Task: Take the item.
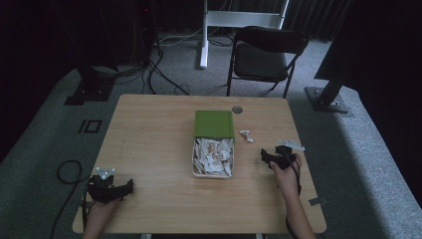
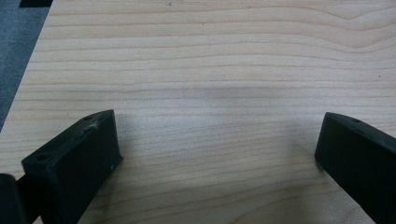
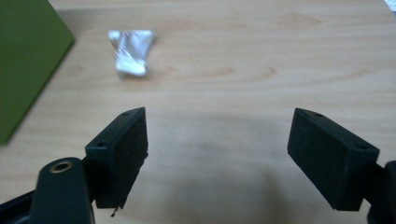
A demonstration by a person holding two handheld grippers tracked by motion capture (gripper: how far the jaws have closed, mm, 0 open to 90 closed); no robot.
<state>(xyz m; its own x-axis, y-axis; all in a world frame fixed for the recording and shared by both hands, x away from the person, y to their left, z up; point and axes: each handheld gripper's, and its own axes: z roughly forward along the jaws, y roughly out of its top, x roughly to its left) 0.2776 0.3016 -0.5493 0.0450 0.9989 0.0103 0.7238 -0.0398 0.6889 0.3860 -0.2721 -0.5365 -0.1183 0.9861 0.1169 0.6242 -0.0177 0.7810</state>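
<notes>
1. A wooden desk point(image 1: 159, 144) is standing on grey carpet, and a white box point(image 1: 213, 158) full of small white packets is sitting near its middle.
2. The box's green lid point(image 1: 214, 123) is lying flat just behind the box, touching its far edge — in the right gripper view a corner of the lid point(image 3: 25, 56) is showing at the left.
3. One loose white packet point(image 1: 246, 135) is lying on the desk just to the right of the lid, apart from the box; in the right gripper view the packet point(image 3: 131, 51) is resting ahead of the jaws, well short of them.
4. The right hand-held gripper point(image 1: 272, 157) is hovering to the right of the box, held in the person's right hand point(image 1: 287, 172). In its own view the right hand-held gripper point(image 3: 217, 140) is showing its jaws spread wide with bare wood between them.
5. The left hand-held gripper point(image 1: 117, 189) is sitting near the front left corner of the desk, well apart from the box. In its own view the left hand-held gripper point(image 2: 217, 144) is also gaping wide — holding nothing.
6. A small round grey disc point(image 1: 237, 109) is lying near the far edge of the desk, and a black folding chair point(image 1: 266, 55) is standing beyond it.
</notes>
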